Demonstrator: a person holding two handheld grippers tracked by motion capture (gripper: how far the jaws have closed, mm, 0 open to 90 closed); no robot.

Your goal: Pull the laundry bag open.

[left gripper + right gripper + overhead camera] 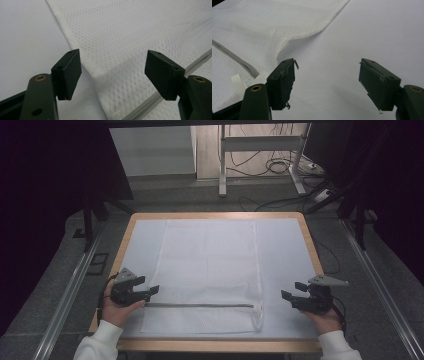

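Observation:
A white mesh bag [205, 270] lies flat on the pale table mat [280, 250], with a grey zipper [200, 305] running across it near the front. My left gripper [148, 289] is open at the bag's left edge, beside the zipper's left end. In the left gripper view the left gripper [112, 72] straddles the bag's edge [100, 75], and the zipper [160, 95] passes under the right pad. My right gripper [294, 292] is open over bare mat, right of the bag. In the right gripper view the right gripper [327, 82] is empty, and the bag's corner [262, 50] with its zipper [234, 58] lies to the left.
The wooden table rim [220, 345] frames the mat. Beyond the table stand a white metal frame [260, 150] and loose cables [280, 167] on the floor. Metal rails [70, 295] run along both sides of the table.

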